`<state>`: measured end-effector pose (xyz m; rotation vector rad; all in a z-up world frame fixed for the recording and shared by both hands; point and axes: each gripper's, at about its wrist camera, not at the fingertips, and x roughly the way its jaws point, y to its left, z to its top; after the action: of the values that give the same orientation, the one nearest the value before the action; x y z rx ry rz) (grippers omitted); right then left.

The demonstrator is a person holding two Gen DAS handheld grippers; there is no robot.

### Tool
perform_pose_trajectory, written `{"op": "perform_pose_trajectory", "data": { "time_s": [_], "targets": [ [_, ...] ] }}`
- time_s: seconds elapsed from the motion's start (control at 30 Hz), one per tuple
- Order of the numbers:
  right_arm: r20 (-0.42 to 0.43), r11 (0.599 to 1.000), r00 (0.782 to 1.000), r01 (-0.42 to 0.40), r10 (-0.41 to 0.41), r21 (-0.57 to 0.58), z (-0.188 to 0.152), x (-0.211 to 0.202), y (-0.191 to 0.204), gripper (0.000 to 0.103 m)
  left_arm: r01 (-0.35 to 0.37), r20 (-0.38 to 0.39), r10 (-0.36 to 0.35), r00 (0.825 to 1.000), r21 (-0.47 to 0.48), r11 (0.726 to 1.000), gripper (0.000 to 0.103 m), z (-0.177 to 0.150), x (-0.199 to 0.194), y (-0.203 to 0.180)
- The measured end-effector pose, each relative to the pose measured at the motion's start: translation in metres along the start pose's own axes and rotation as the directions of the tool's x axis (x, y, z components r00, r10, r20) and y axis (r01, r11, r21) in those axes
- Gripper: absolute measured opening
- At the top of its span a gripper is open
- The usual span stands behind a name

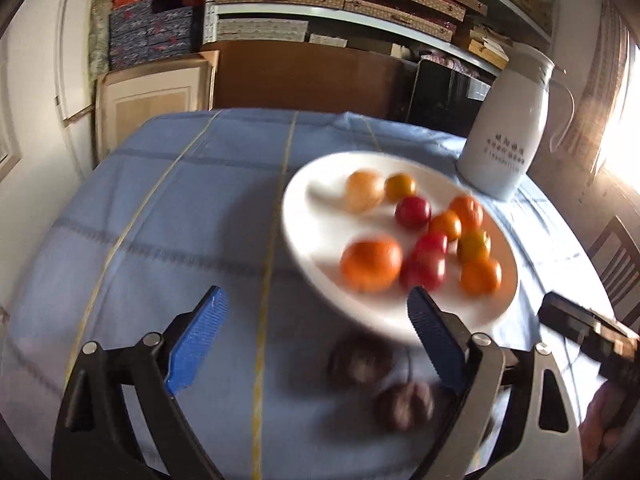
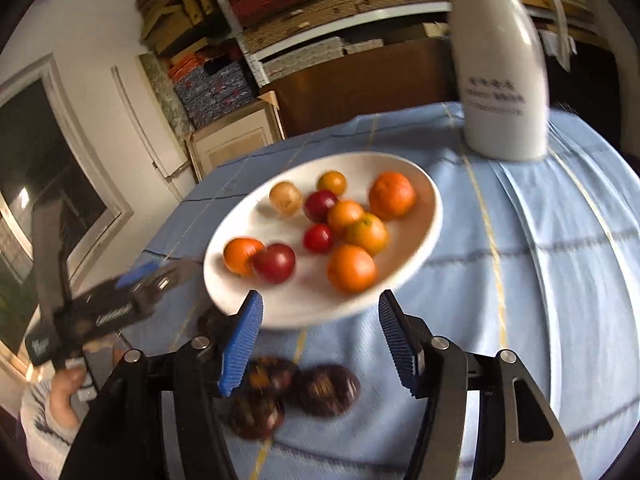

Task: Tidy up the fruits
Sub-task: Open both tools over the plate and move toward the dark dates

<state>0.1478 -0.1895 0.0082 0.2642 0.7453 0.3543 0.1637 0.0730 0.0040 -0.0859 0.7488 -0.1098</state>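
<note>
White plate (image 2: 424, 236) on the blue-clothed tabletop (image 2: 540, 280) holds 9 small orange, red and yellow fruits (image 2: 352, 268). 3 dark fruits (image 2: 328, 390) lie on the cloth just beside the plate's near rim. Left gripper (image 1: 316, 344) and right gripper (image 2: 320, 344) both released, nothing between the pads.

I see a glossy white ceramic-looking plate (image 2: 424, 216) on the worktop's matt woven blue cloth (image 2: 540, 280). My tongs' pads (image 1: 198, 340) look like ribbed blue plastic. At two o'clock, the jug (image 1: 504, 136) looks smooth and satin.
</note>
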Motion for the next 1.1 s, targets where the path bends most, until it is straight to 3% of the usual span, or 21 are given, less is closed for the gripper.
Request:
{"op": "perform_pose_trajectory", "data": {
  "time_s": [0.17, 0.37, 0.5, 0.73, 0.8, 0.9, 0.93, 1.0, 1.1],
  "targets": [
    [0.003, 0.996, 1.0, -0.005, 0.005, 0.094, -0.017, -0.018, -0.022, 0.073, -0.025, -0.023, 0.025, 0.999, 0.033, 0.999, 0.092, -0.033, -0.014, -0.007],
    [0.035, 0.987, 0.999, -0.013, 0.007, 0.163, -0.02, -0.031, -0.037, 0.074, -0.024, -0.039, 0.028, 0.999, 0.108, 0.994, 0.094, -0.047, -0.013, -0.03],
    [0.02, 0.987, 1.0, -0.011, 0.008, 0.162, -0.02, -0.028, -0.038, 0.074, -0.066, -0.062, 0.077, 0.995, 0.158, 0.985, 0.094, -0.049, -0.001, -0.041],
    [0.011, 0.99, 1.0, 0.0, -0.001, 0.14, -0.02, -0.025, -0.035, 0.075, -0.028, -0.107, 0.046, 0.993, 0.165, 0.986, 0.099, -0.048, 0.009, -0.039],
    [0.005, 0.99, 1.0, 0.008, -0.009, 0.14, -0.021, -0.024, -0.036, 0.075, -0.091, -0.057, 0.103, 0.993, 0.185, 0.978, 0.099, -0.049, -0.002, -0.032],
    [0.005, 0.988, 1.0, 0.009, -0.01, 0.153, -0.021, -0.024, -0.038, 0.075, -0.275, -0.034, 0.285, 0.958, 0.178, 0.945, 0.098, -0.056, -0.011, -0.01],
    [0.005, 0.988, 1.0, 0.007, -0.008, 0.155, -0.021, -0.024, -0.038, 0.075, -0.266, -0.055, 0.276, 0.959, 0.152, 0.952, 0.098, -0.058, -0.012, -0.002],
    [0.002, 0.989, 1.0, 0.002, -0.002, 0.151, -0.022, -0.024, -0.037, 0.075, -0.151, -0.063, 0.156, 0.986, 0.071, 0.986, 0.098, -0.06, -0.021, 0.01],
    [0.001, 0.992, 1.0, 0.003, -0.003, 0.126, -0.022, -0.024, -0.032, 0.074, -0.098, -0.012, 0.099, 0.995, 0.066, 0.993, 0.098, -0.059, -0.031, 0.004]
  ]
}}
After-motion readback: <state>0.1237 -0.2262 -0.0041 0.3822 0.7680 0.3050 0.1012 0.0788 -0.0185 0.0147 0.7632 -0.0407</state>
